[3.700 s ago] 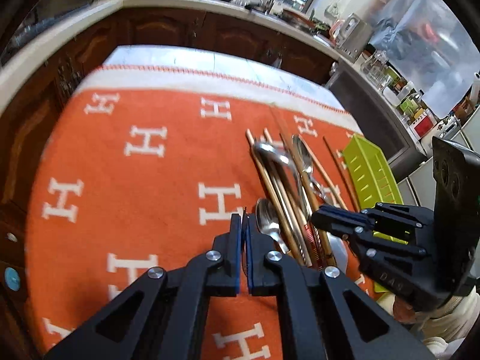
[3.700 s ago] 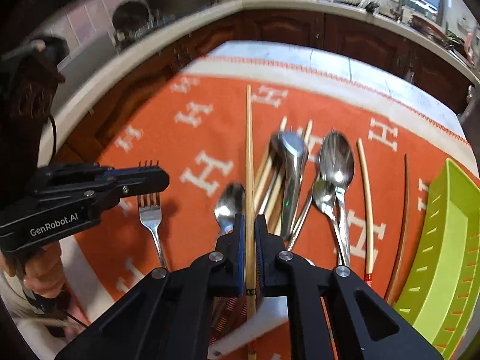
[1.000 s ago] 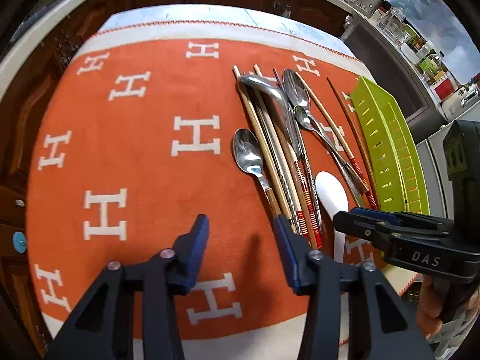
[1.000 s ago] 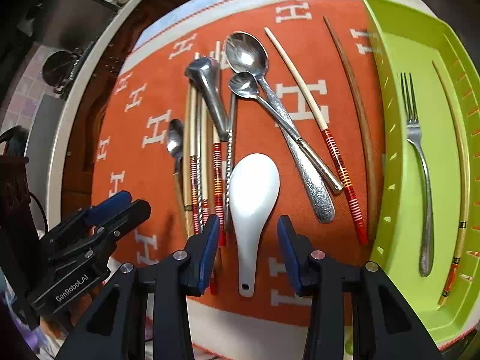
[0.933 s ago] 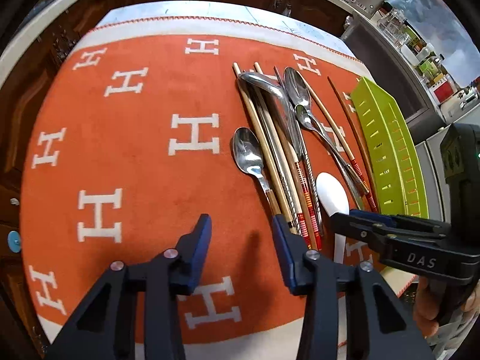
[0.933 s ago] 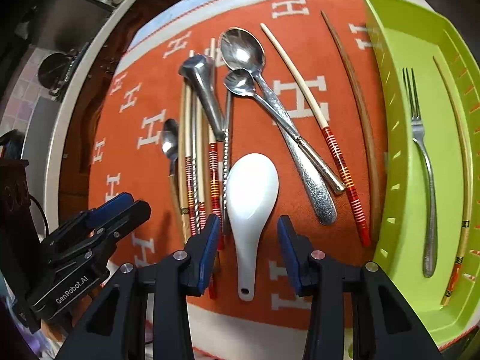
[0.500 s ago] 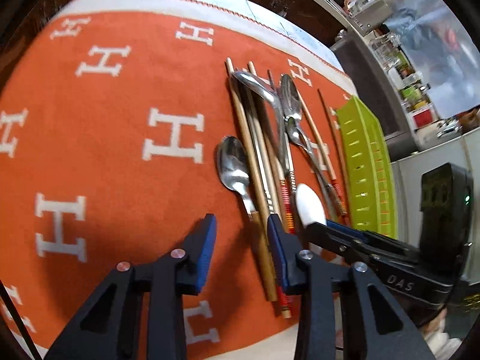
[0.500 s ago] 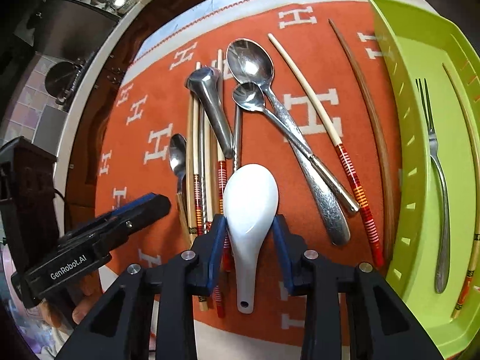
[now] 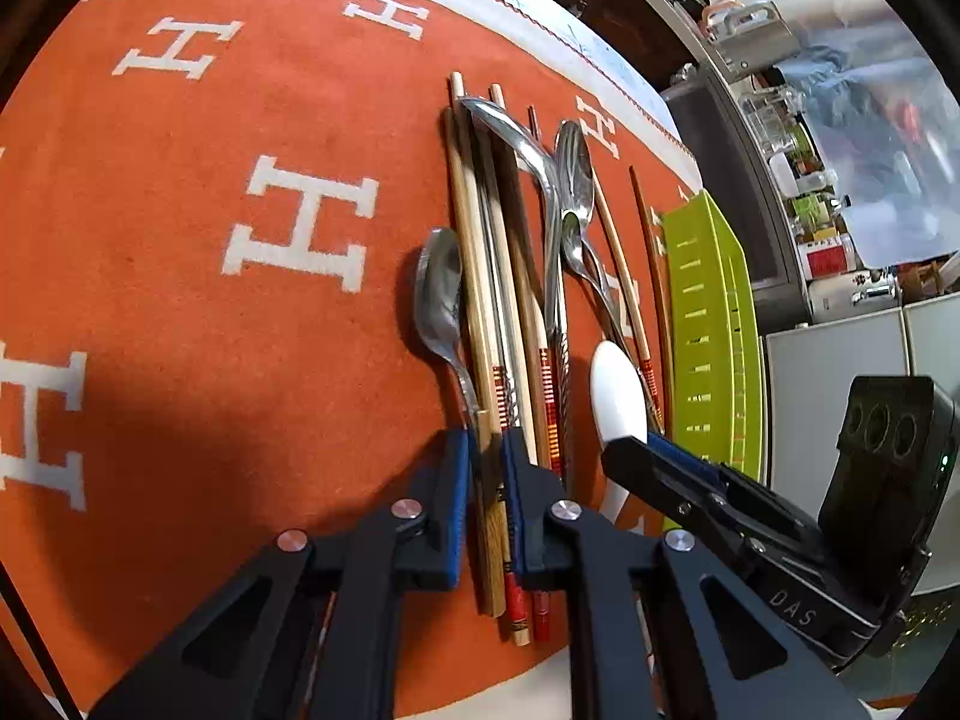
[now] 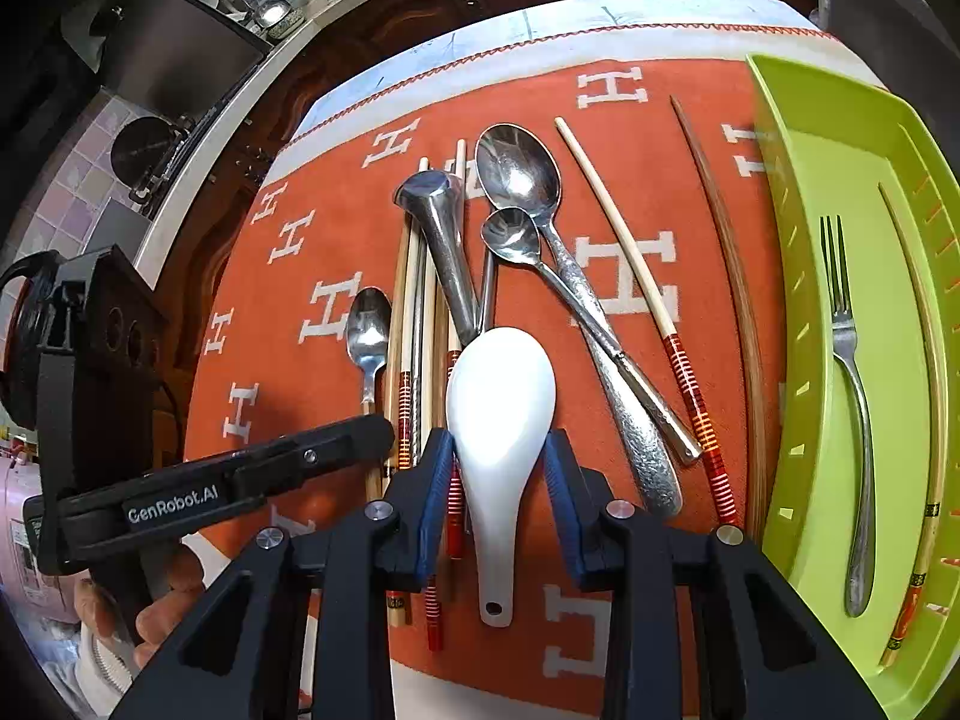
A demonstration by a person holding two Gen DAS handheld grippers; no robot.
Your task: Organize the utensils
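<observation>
Orange cloth (image 9: 180, 312) covers my kitchen table, utensils lined up beside a green tray (image 10: 840, 192) already holding a fork (image 10: 846, 360) and one chopstick (image 10: 927, 420). My left gripper (image 9: 485, 456) has just closed its jaws on a small spoon's (image 9: 441, 294) wooden handle. My right gripper (image 10: 497, 468) clamps the white spoon (image 10: 501, 396) at its bowl, jaws partly apart.
</observation>
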